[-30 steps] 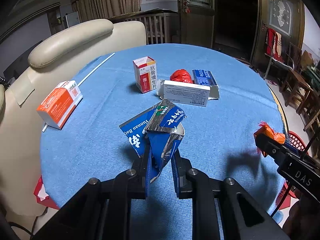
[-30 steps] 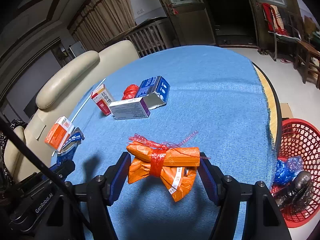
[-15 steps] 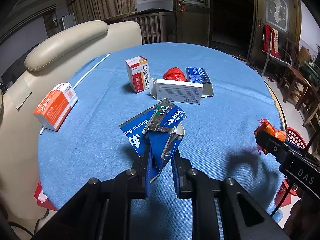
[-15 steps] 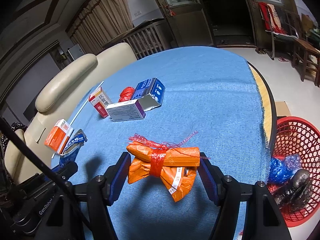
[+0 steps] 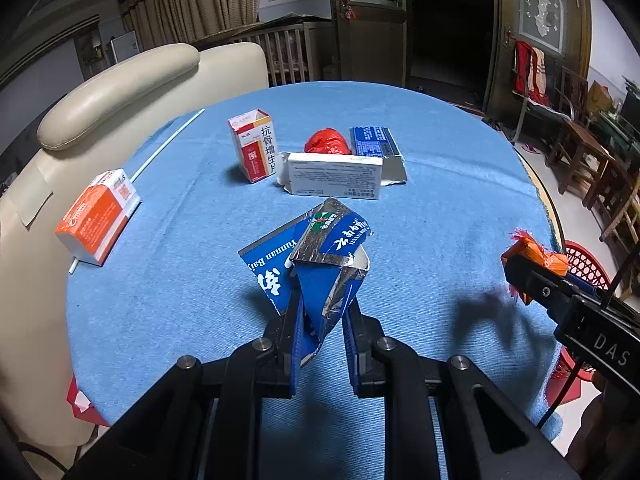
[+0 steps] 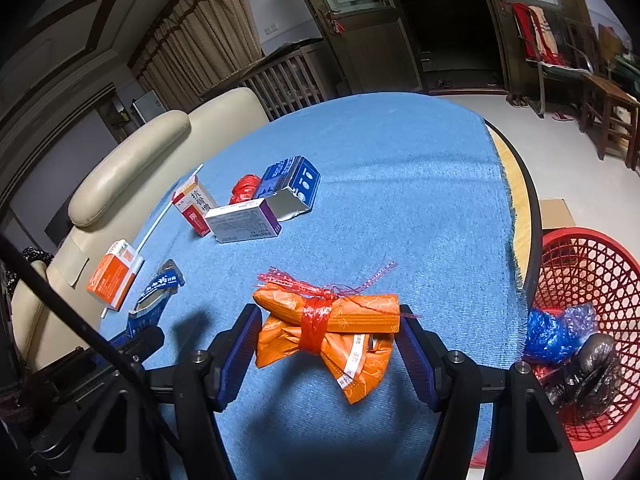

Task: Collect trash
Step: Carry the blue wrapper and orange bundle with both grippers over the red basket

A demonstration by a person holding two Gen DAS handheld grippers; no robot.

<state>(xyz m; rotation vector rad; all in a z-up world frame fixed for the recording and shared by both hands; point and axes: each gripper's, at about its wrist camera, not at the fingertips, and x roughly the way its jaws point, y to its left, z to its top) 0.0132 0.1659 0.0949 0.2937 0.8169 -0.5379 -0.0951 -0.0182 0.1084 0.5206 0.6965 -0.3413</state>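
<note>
My left gripper (image 5: 322,312) is shut on a crushed blue carton (image 5: 316,256) with white lettering and holds it above the blue tablecloth (image 5: 432,208). My right gripper (image 6: 328,328) is shut on an orange wrapped packet (image 6: 340,320) tied with red string, its pads pressing on both ends. Both loads cast shadows on the cloth below. In the left wrist view the right gripper (image 5: 532,276) with the orange packet (image 5: 536,252) shows at the right edge. In the right wrist view the left gripper (image 6: 148,320) and the blue carton (image 6: 160,284) show at the lower left.
On the cloth lie an upright red and white box (image 5: 254,150), a white box (image 5: 334,176), a blue box (image 5: 374,144), a red crumpled bag (image 5: 326,142), an orange box (image 5: 98,216) and a white straw (image 5: 168,144). A red basket (image 6: 592,264) holding bags stands on the floor right of the table. A cream chair (image 5: 120,84) is at the left.
</note>
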